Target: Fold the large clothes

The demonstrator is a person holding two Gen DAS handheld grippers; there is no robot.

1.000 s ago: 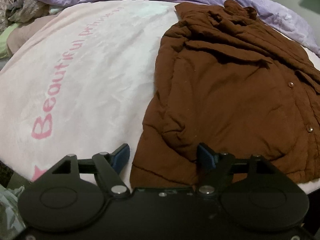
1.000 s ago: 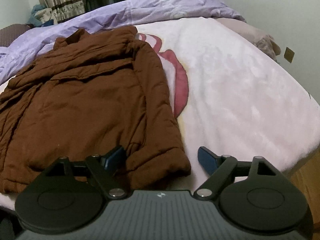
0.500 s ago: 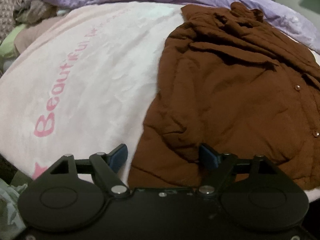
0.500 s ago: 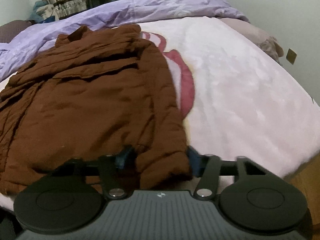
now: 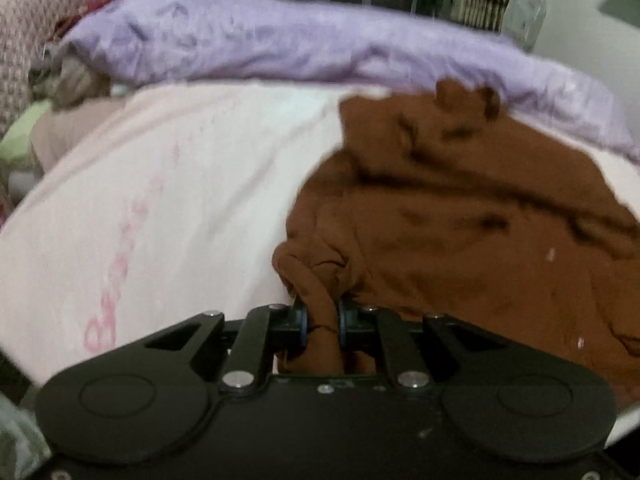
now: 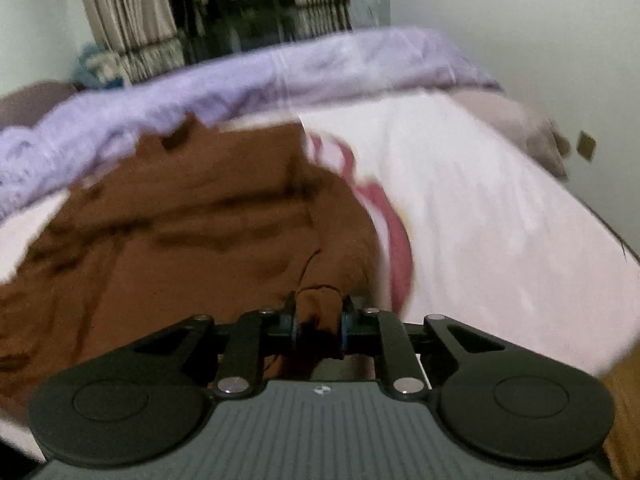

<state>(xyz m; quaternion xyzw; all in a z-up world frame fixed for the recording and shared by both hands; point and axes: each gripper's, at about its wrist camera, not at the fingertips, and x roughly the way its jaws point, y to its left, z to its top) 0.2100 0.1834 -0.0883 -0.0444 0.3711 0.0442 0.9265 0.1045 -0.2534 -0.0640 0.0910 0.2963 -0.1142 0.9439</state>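
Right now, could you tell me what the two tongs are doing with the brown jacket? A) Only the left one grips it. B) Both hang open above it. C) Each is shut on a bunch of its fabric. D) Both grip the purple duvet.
C: brown jacket fabric is pinched in the left tongs and in the right tongs.

bed: pink blanket [image 5: 208, 184] with pink lettering | far edge: lilac quilt [image 6: 248, 80] | behind: striped curtains [image 6: 124, 12], dark window | right: pale wall [image 6: 500, 20] | light: dim, blurred
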